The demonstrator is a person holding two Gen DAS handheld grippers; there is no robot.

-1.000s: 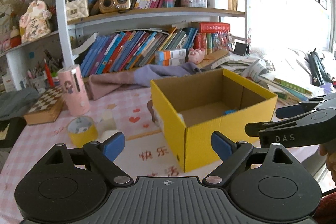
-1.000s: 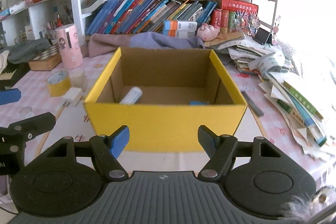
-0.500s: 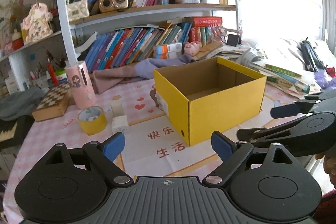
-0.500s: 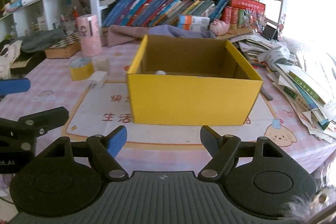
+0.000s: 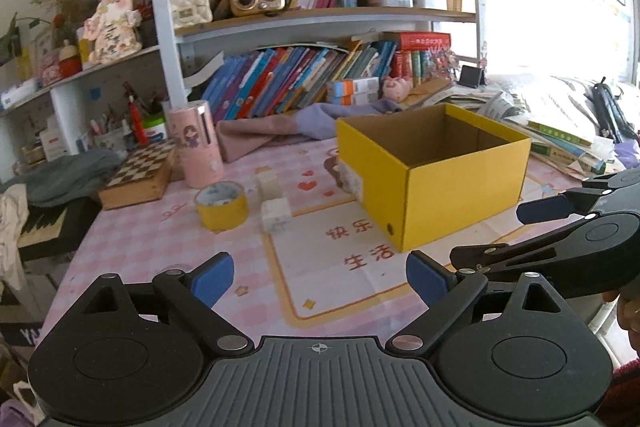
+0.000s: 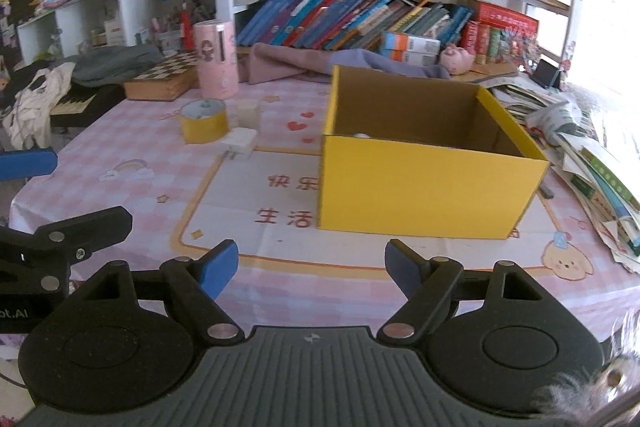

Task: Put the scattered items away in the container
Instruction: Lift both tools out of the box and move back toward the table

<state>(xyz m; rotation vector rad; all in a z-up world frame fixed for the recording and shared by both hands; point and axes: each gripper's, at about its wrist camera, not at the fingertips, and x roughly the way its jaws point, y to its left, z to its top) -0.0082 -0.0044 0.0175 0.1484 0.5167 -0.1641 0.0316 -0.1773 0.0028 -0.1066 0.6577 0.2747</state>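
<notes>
A yellow cardboard box (image 5: 448, 187) (image 6: 424, 183) stands open on the pink checked tablecloth; a pale item shows just over its near rim (image 6: 362, 135). Left of it lie a yellow tape roll (image 5: 221, 205) (image 6: 203, 121), a white charger plug (image 5: 276, 214) (image 6: 239, 143) and a small translucent jar (image 5: 269, 184) (image 6: 249, 111). My left gripper (image 5: 319, 275) is open and empty, low over the table's front. My right gripper (image 6: 311, 263) is open and empty, in front of the box; it also shows at the right in the left wrist view (image 5: 560, 227).
A pink cylinder holder (image 5: 195, 147) and a chessboard box (image 5: 140, 171) stand at the back left. Purple cloth (image 5: 280, 131) lies behind the box. Stacked books and papers (image 6: 592, 167) crowd the right edge. A bookshelf (image 5: 312, 7) rises behind.
Both grippers have pulled back from the box toward the table's front edge, so the box looks smaller and its inside is mostly hidden. Both stayed open.
</notes>
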